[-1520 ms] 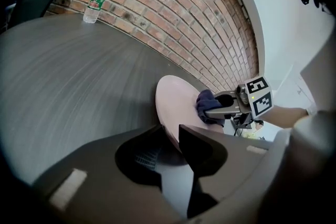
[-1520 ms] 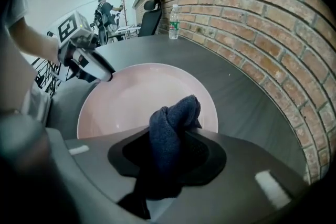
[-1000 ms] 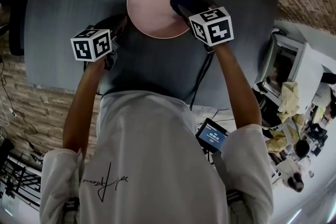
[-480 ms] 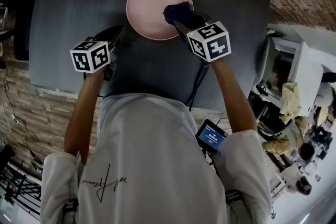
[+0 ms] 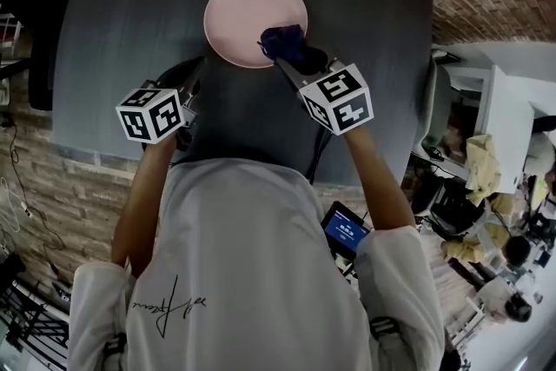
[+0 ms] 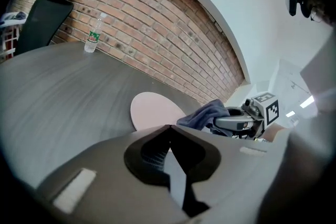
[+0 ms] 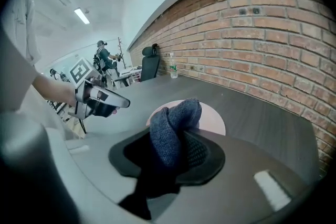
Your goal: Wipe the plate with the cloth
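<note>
- Dark table (image 5: pixel 130 30), matte with a fine grain; brick wall (image 6: pixel 157 29) behind.
- Right gripper (image 5: pixel 294 58) clamped on cloth (image 5: pixel 282 41), held over near rim of plate (image 5: pixel 243 13) (contact unclear).
- Left gripper (image 6: pixel 169 139) beside plate, jaws just closed, nothing between.
- Advised: press cloth flat, sweep overlapping arcs, steady plate.
- Plate round, smooth, pink; cloth blue, knitted, bunched.

Ahead of you, a dark grey round table (image 5: pixel 113 30) — and near its far edge a clear water bottle (image 6: pixel 92 34) with a green label, standing upright. A black office chair (image 6: pixel 44 13) sits just past it, by the brick wall (image 7: pixel 262 44). Down at your hip — a small device (image 5: pixel 346 230), its blue screen lit.
</note>
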`<state>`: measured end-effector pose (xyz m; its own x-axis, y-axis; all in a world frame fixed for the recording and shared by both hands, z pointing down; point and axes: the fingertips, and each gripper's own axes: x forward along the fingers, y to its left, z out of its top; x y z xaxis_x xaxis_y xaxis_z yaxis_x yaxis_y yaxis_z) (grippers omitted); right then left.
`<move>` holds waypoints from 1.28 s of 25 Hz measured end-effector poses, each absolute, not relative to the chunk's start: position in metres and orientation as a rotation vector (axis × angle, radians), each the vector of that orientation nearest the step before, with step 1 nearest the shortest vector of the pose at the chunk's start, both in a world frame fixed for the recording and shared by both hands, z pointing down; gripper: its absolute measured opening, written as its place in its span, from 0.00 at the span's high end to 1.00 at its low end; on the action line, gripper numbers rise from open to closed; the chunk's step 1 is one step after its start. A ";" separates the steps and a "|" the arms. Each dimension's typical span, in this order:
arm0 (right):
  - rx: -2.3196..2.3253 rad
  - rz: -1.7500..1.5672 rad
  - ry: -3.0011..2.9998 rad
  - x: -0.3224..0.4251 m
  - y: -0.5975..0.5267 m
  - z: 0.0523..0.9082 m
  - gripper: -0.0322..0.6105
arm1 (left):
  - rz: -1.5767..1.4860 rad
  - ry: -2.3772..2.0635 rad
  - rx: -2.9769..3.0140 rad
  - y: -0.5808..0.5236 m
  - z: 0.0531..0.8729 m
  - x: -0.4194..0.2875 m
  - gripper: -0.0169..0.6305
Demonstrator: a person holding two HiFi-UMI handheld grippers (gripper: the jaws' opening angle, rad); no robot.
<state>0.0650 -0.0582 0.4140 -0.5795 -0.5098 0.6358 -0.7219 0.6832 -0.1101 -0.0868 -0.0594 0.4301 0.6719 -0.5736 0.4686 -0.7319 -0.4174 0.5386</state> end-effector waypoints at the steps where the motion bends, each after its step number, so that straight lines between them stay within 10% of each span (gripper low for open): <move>1: 0.950 0.486 -2.330 0.064 -0.053 0.410 0.75 | 0.265 -1.002 2.146 -0.055 0.426 -0.085 0.95; 32: 1.371 0.454 -2.691 0.110 0.029 0.291 0.78 | 0.070 -1.216 2.528 0.023 0.269 -0.030 0.95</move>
<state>0.1104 0.0292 0.2906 -0.5937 -0.7767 0.2101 -0.8027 0.5535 -0.2221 -0.0299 0.0229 0.2693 0.6336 -0.7508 0.1866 -0.7673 -0.5790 0.2756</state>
